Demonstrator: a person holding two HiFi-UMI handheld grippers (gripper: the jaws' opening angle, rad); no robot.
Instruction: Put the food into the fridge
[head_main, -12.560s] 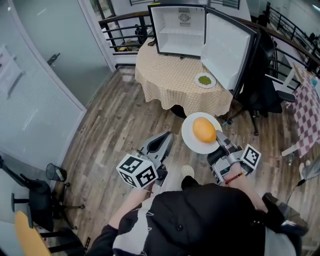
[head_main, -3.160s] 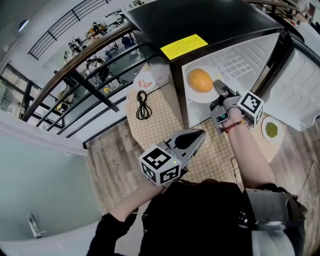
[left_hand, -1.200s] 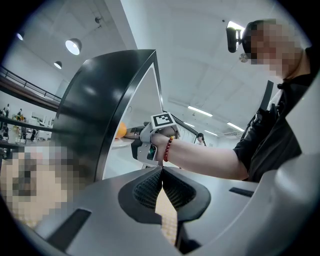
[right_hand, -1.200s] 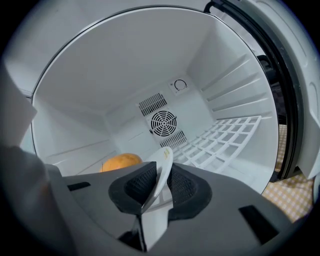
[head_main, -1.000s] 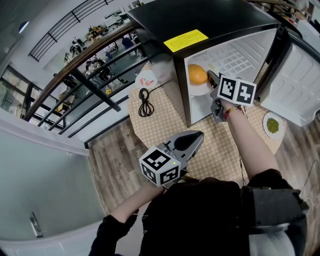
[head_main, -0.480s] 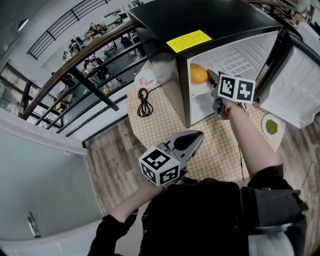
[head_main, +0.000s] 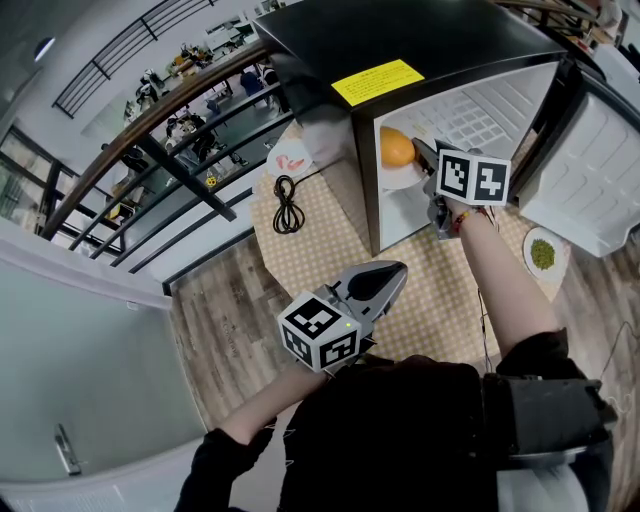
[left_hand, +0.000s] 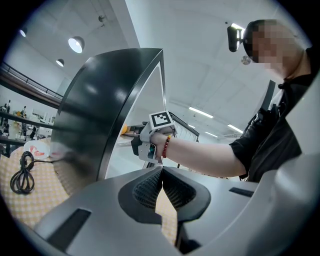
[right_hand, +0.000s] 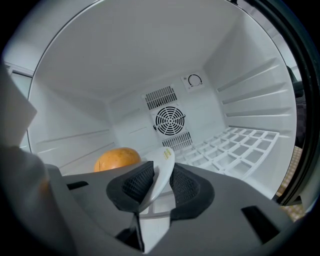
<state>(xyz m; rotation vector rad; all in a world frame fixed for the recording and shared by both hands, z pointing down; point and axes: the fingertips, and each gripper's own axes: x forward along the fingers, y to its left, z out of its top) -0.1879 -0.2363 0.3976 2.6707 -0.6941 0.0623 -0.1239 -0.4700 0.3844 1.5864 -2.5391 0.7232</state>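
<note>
Release step, live: the right gripper (right_hand: 159, 174) is deep in the fridge (right_hand: 240, 100), its fingers (right_hand: 136, 182) opening off the rim of the plate (right_hand: 165, 161). The rim stands between them, and the plate looks set down inside with the orange fruit (right_hand: 117, 158) on it. The left gripper (left_hand: 161, 175) hangs back, fingers clenched on nothing. Next, I'd say: draw straight out without snagging that rim, then fetch the 2nd plate (head_main: 543, 255), the greens, from the table (head_main: 310, 235).

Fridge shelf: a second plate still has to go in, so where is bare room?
The grid shelf is bare from the white plate to the ribbed wall and back to the fan. Left is crowded: the plate carries the orange fruit.
</note>
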